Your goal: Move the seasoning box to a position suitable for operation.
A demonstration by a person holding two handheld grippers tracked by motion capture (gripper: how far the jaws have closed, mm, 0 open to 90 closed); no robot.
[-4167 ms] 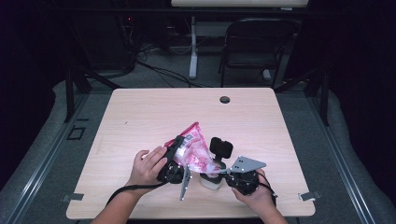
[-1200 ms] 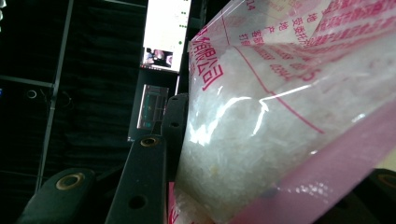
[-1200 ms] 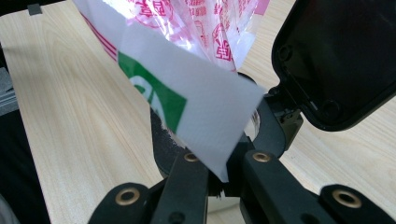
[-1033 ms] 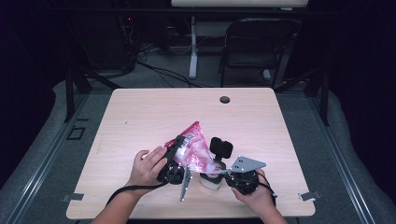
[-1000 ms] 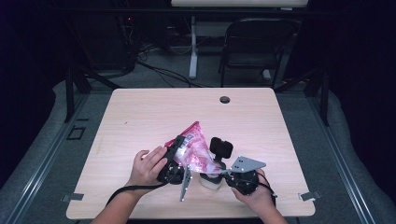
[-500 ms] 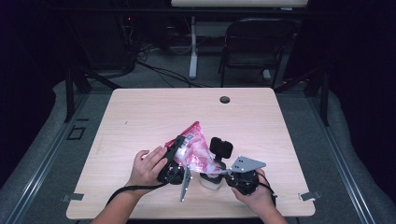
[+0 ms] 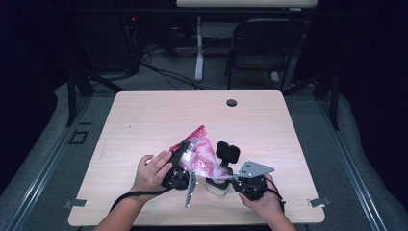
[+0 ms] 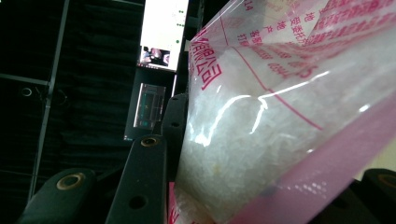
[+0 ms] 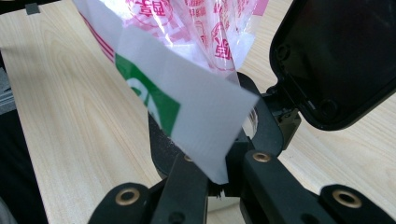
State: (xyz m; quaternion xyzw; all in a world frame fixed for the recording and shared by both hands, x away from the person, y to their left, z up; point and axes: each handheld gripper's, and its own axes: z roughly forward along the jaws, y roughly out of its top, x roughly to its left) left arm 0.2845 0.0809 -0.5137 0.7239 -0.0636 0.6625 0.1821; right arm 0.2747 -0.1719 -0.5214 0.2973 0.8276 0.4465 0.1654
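A clear bag [image 7: 198,150] with pink print holds white grains and hangs tilted over the table's front middle. My left gripper [image 7: 182,166] is shut on its wide body, and the bag [image 8: 289,116] presses against the left finger [image 8: 144,182]. My right gripper [image 7: 233,179] is shut on the bag's lower corner, a white and green strip [image 9: 187,107] pinched between the fingertips [image 9: 219,173]. Below that corner stands a small white jar [image 7: 216,187] with its black flip lid [image 7: 228,152] swung open. The same lid [image 9: 341,60] stands at the upper right in the right gripper view.
The wooden table [image 7: 144,120] has a round cable hole [image 7: 232,102] near its far edge. A dark chair [image 7: 262,48] and desk legs stand beyond it. A lit screen [image 8: 163,28] hangs far off in the left gripper view.
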